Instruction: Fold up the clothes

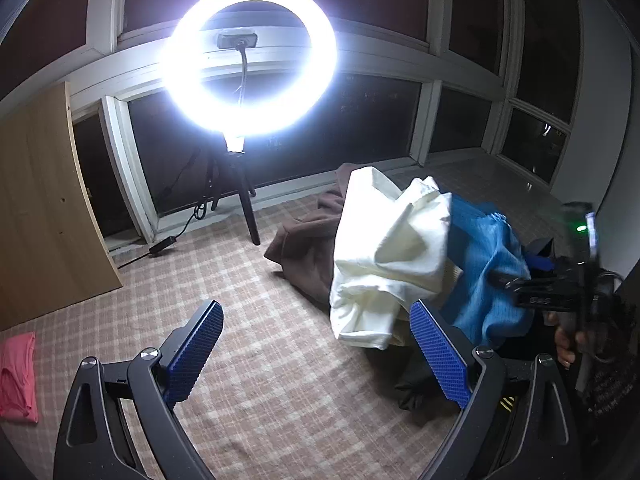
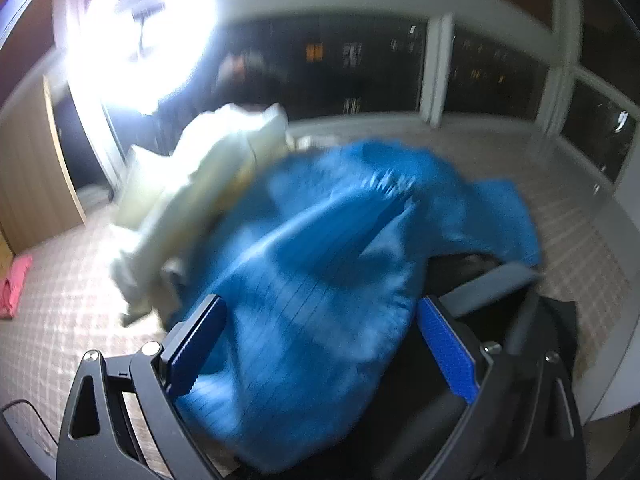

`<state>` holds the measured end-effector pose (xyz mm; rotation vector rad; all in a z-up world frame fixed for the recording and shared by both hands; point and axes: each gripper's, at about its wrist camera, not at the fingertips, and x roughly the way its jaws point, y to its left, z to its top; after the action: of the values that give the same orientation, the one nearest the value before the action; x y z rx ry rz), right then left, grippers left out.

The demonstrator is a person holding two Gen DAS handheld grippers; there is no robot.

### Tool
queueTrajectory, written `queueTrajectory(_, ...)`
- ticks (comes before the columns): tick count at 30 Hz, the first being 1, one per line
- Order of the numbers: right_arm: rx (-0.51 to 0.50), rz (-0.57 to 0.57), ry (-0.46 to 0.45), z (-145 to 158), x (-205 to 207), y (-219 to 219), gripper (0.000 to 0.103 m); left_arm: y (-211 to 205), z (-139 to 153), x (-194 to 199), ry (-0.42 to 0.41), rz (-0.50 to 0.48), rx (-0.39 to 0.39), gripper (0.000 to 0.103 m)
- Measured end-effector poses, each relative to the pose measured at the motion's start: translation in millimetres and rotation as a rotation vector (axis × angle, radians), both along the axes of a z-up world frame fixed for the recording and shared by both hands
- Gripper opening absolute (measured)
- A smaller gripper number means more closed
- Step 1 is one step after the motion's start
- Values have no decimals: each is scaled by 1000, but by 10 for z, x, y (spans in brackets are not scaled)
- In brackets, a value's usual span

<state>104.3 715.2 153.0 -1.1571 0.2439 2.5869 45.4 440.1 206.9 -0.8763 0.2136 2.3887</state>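
Dark window panes (image 1: 280, 128) are wrapping around the room behind a glaring ring light (image 1: 248, 58) on its tripod, and a checked carpet (image 1: 260, 320) is covering the floor. You are holding the left gripper (image 1: 316, 354) with its jaws standing wide apart over bare carpet, nothing between them. Just to its right the clothes are lying in a heap: a cream garment (image 1: 388, 256) is resting on a brown one (image 1: 304, 248), with a blue garment (image 1: 488, 264) beside it. You are pointing the right gripper (image 2: 320, 352) down at that blue cloth, jaws spread wide, the pads not pressing on it; that view is blurring. A pink garment (image 1: 18, 376) is lying well apart at the far left, near a wooden panel (image 1: 44, 208).
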Motion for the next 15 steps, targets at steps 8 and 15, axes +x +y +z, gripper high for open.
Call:
queueTrajectory(8,2,99,6,-41,-161,22,27,43,-255,-339,-101,7,10,95)
queueTrajectory(15,-67,-1,122,270,7,291,10,727,-613,-589,-219,-101,34,95)
